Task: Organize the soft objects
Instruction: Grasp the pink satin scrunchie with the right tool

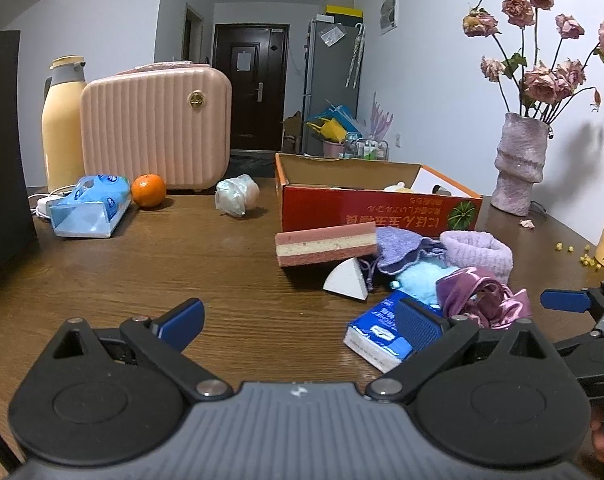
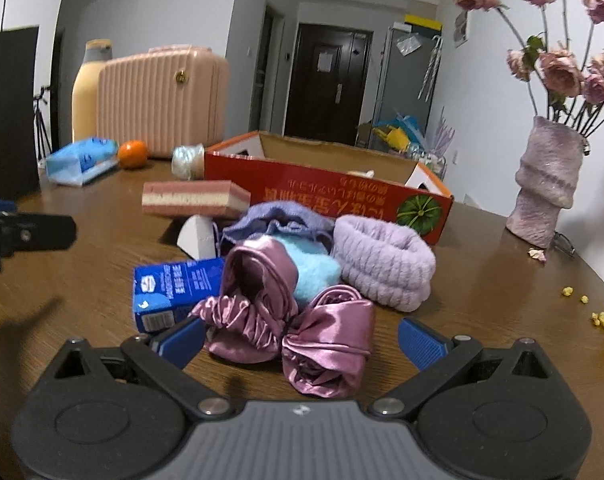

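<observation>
Left gripper [image 1: 300, 322], jaws wide and holding nothing, hovers over bare tabletop [image 1: 142, 264] with the blue tissue pack [image 1: 381, 334] just beside its right finger. Right gripper [image 2: 302, 338], jaws wide, brackets the satin bonnet [image 2: 290, 320] without gripping it. Behind lie a sponge [image 2: 194, 199], blue fluff [image 2: 315, 272], purple cloth [image 2: 278, 218] and headband [image 2: 383, 262], before the red box [image 2: 325, 192].

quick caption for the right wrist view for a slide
Open right gripper poised over a pink satin scrunchie in a pile of soft things before a red cardboard box.
</observation>
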